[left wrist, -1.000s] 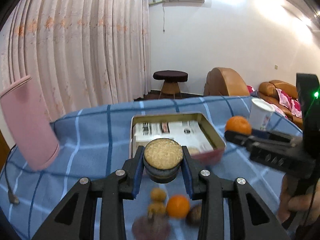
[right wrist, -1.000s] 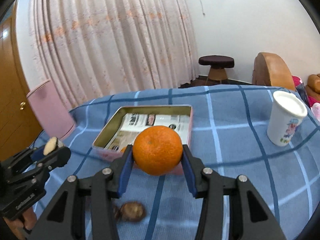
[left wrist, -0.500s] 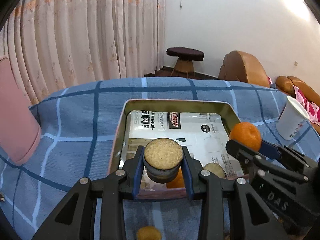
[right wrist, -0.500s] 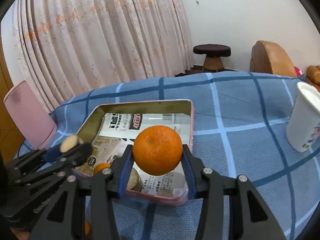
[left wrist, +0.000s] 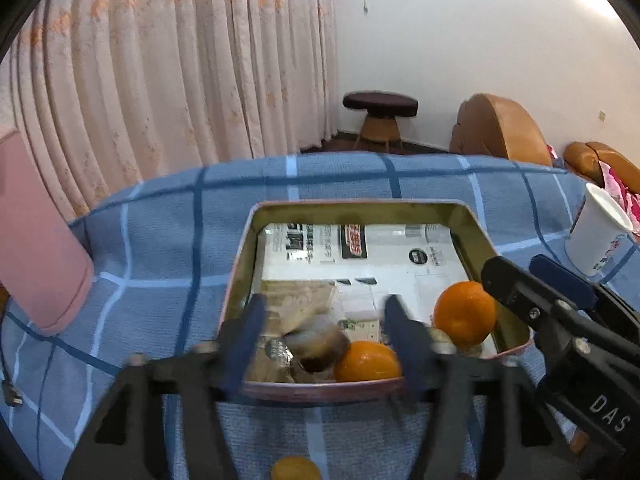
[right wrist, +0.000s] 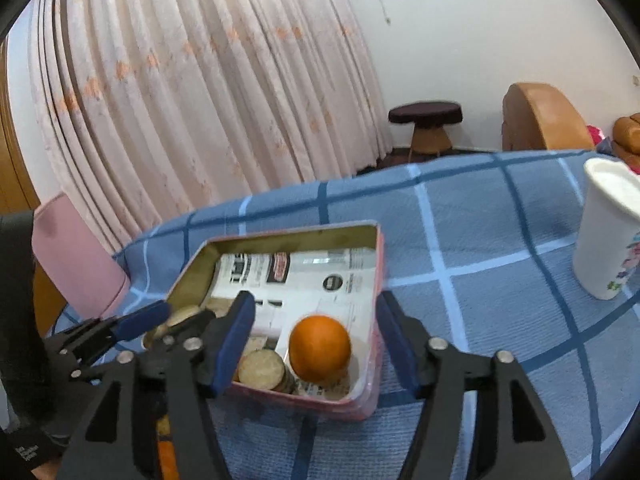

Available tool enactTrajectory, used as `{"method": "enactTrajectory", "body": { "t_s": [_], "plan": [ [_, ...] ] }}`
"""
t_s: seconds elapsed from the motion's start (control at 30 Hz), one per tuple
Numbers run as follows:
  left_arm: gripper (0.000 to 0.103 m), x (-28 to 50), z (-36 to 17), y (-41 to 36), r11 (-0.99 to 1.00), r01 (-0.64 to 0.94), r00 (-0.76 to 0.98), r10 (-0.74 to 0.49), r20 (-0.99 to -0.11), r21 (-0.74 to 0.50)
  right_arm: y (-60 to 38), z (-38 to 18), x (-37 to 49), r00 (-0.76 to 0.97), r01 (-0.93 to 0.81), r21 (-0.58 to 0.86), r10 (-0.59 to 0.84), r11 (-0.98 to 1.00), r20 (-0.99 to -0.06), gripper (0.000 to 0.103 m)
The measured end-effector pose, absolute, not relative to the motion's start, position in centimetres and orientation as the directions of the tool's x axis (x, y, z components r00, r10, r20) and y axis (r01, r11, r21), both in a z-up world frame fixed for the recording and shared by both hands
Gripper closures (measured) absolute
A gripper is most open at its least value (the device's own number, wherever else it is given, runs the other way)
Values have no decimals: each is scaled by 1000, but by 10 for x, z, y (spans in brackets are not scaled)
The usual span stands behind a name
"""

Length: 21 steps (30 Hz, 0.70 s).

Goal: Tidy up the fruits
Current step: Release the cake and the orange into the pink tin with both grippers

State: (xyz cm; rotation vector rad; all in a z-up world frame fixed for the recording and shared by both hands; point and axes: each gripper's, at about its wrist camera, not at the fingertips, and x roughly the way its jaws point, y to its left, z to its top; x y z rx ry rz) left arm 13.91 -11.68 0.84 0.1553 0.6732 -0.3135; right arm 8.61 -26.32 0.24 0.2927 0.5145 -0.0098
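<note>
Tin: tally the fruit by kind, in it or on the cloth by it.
Oranges: 3. One by the right wall of the tin, one by its near wall, one on the cloth in front.
Brown round fruits: 2, both in the tin: a blurred one and a flat-topped one.
Total: 5

A desk (left wrist: 160,248) draped in blue checked cloth carries an open tin (left wrist: 244,264) lined with printed paper near its middle, a white paper cup (right wrist: 604,240) toward the right edge, and a small orange fruit (left wrist: 295,469) loose by the near edge.
</note>
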Motion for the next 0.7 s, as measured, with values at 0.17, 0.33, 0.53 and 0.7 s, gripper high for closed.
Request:
{"method": "enactTrajectory", "body": {
  "t_s": [0.17, 0.33, 0.53, 0.7],
  "plan": [
    [31, 117, 20, -113, 947, 306, 811, -207, -547, 95, -262, 9, 73, 900, 123, 249, -3, 961, -436, 21],
    [31, 104, 22, -104, 957, 278, 838, -197, -509, 87, -261, 10, 68, 908, 140, 238, -29, 961, -419, 19],
    [31, 91, 17, -99, 964, 253, 855, -183, -485, 84, -256, 8, 63, 906, 150, 205, -52, 967, -419, 19],
    [31, 80, 14, -94, 966, 245, 867, -179, -465, 85, -251, 8, 56, 912, 156, 180, -72, 971, -403, 19]
  ]
}}
